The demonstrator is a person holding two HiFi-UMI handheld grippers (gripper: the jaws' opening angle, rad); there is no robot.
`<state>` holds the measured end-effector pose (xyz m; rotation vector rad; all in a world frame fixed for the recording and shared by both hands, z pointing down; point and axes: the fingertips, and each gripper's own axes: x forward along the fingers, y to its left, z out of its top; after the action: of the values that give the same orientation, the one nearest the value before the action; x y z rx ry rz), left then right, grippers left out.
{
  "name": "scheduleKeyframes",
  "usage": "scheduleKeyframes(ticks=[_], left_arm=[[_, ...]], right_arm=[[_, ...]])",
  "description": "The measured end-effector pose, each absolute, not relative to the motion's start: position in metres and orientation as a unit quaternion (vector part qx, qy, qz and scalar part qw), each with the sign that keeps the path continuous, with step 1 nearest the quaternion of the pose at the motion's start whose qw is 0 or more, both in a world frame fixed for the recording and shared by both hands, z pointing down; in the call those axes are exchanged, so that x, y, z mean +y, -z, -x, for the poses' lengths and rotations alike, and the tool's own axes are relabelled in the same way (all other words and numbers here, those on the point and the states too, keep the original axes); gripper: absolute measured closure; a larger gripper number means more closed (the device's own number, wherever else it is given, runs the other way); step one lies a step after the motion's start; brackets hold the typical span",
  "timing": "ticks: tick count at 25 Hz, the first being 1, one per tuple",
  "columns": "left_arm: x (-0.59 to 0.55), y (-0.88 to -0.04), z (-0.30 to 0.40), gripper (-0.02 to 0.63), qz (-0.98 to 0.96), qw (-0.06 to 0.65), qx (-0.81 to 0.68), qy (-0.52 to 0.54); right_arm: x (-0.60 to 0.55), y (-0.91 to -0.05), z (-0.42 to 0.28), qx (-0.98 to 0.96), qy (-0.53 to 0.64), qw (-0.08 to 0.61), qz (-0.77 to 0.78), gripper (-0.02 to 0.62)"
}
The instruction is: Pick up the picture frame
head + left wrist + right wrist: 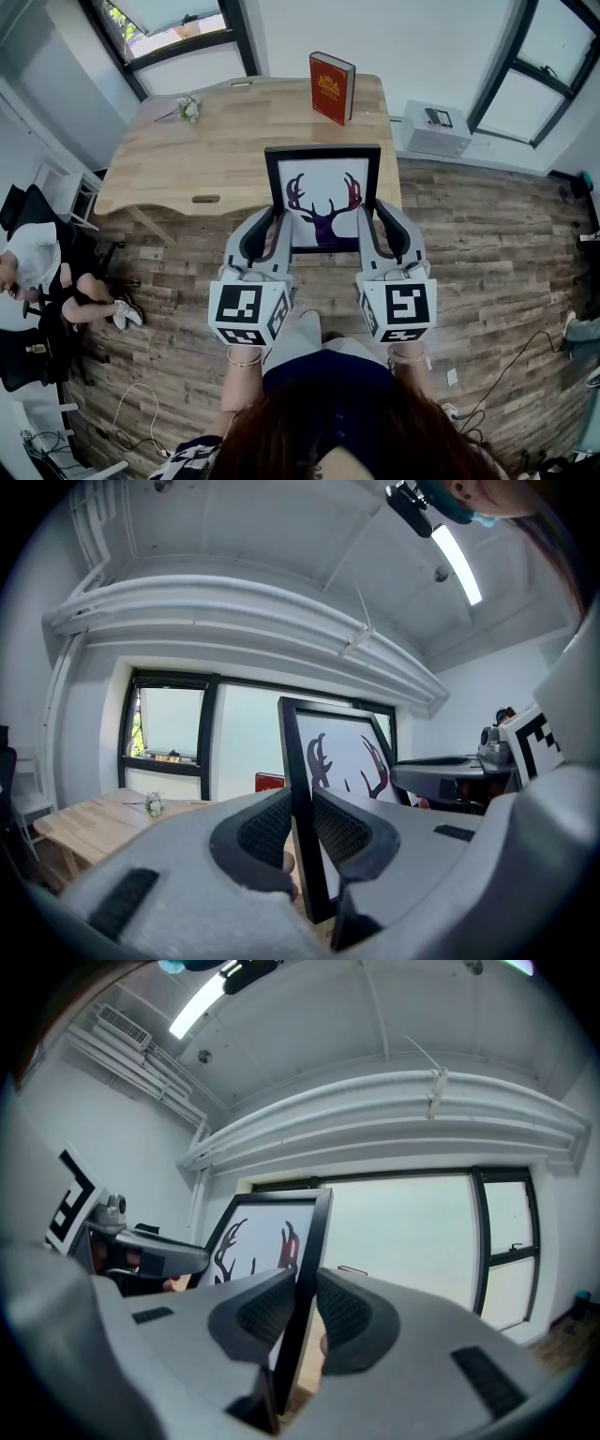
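A black picture frame (322,199) with a purple deer print on white stands upright between both grippers, at the near edge of the wooden table (187,159). My left gripper (274,228) is shut on the frame's left side bar (302,817), its ribbed pads on either face. The right gripper (371,225) is shut on the right side bar (305,1297) the same way. Both point level, away from me. Whether the frame's lower edge touches the table is hidden.
A red book (332,87) stands upright at the table's far right. A small white flower sprig (190,109) lies at its far left. A grey box (435,127) sits on the floor to the right. A seated person (42,272) and cables are at left.
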<state>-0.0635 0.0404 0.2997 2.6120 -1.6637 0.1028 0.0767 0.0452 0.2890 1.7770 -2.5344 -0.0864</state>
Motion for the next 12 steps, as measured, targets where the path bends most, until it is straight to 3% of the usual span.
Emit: scheduleKeyframes(ticks=[12], left_arm=[[0.0320,-0.2991,0.0620,0.522,-0.845,0.020,-0.533,-0.033]], right_arm=[[0.0377,-0.2895,-0.0782,-0.816,0.026,0.021,-0.577,0.522]])
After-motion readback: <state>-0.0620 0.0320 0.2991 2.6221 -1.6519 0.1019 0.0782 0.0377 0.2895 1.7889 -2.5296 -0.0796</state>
